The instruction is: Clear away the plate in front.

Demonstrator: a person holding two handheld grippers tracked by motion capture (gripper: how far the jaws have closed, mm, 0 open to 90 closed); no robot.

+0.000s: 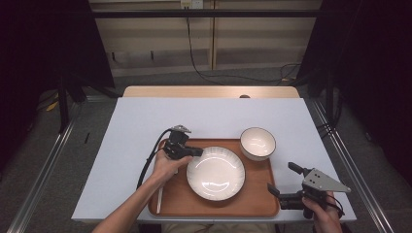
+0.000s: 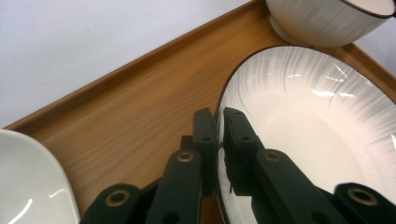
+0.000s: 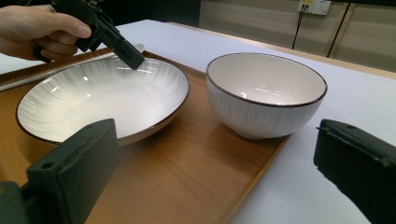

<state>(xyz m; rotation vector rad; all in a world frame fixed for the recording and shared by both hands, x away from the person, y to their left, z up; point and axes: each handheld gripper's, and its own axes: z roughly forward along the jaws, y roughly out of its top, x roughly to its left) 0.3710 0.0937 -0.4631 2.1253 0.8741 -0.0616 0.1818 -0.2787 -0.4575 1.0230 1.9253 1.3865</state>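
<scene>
A white ribbed plate (image 1: pixel 216 174) with a dark rim lies in the middle of a wooden tray (image 1: pixel 176 200). My left gripper (image 1: pixel 198 152) is shut on the plate's left rim. In the left gripper view one jaw sits outside the rim and one inside, at the left gripper (image 2: pixel 219 116) tips on the plate (image 2: pixel 317 126). A white bowl (image 1: pixel 258 143) stands at the tray's far right corner. My right gripper (image 1: pixel 282 177) stands open at the tray's near right corner with nothing between its jaws. In the right gripper view, the right gripper (image 3: pixel 215 140) faces the bowl (image 3: pixel 266 88) and the plate (image 3: pixel 98 98).
The tray rests on a white-covered table (image 1: pixel 136 121). A thin white utensil (image 1: pixel 159 196) lies along the tray's left side under the left forearm. A rounded white object (image 2: pixel 28 186) shows at the lower left of the left gripper view. Metal rails flank the table.
</scene>
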